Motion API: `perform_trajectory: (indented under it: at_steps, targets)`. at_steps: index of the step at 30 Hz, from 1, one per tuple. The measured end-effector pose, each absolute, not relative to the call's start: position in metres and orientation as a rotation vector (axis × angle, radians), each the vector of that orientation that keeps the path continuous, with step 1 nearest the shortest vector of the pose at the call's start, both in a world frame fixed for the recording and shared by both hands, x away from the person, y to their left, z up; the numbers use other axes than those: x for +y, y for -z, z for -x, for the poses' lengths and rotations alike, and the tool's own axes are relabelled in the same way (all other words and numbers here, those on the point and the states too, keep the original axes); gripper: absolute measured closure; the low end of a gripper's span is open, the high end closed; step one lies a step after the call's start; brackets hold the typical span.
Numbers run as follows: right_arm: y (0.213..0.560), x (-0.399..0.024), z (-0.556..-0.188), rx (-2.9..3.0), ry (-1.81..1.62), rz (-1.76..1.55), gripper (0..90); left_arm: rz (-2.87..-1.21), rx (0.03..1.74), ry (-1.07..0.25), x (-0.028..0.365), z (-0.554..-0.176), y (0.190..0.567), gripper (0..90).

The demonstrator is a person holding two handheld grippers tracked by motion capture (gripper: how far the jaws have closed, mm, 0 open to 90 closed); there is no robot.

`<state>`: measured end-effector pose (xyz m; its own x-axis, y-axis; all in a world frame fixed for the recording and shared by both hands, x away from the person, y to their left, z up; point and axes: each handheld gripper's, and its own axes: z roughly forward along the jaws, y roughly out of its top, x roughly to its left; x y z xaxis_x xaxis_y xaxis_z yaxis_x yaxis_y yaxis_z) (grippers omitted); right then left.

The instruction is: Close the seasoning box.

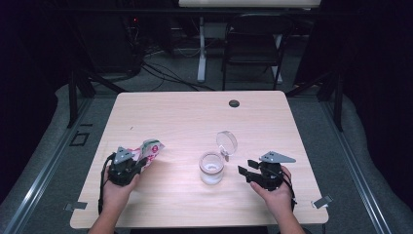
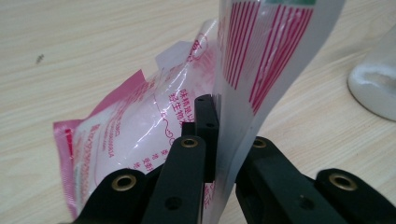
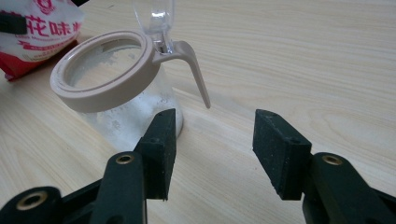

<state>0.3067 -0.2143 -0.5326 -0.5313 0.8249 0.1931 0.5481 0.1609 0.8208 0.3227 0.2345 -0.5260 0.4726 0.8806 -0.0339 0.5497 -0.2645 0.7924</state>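
Observation:
A pink, red and white plastic bag [image 1: 150, 149] of white powder lies tilted at the table's left, and my left gripper [image 1: 141, 165] is shut on its edge. In the left gripper view the bag's film [image 2: 261, 60] rises between the two black jaws. A clear glass jar [image 1: 212, 167] with a beige rim and its clear lid [image 1: 227, 143] flipped up stands mid-table, holding some white powder. My right gripper [image 1: 244, 172] is open just right of the jar. In the right gripper view the jar [image 3: 112, 79] sits ahead to the left of the gripper [image 3: 212, 154].
The wooden table [image 1: 195, 117] has a dark round cable hole [image 1: 234, 103] near its far edge. A black chair [image 1: 253, 46] and a desk leg [image 1: 201, 48] stand on the floor beyond.

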Motion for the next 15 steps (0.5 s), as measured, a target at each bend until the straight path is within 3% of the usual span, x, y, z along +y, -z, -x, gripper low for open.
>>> perform_trajectory:
  at_steps: [6,15]
  targets:
    - [0.533,-0.216,-0.307,2.137,-1.317,-1.325,49.4,-1.957,1.200,-0.516,0.245,-0.327,0.517,90.0]
    - [0.534,-0.215,-0.306,2.146,-1.301,-1.325,49.4,-1.990,1.185,-0.592,0.251,-0.330,0.499,90.0]
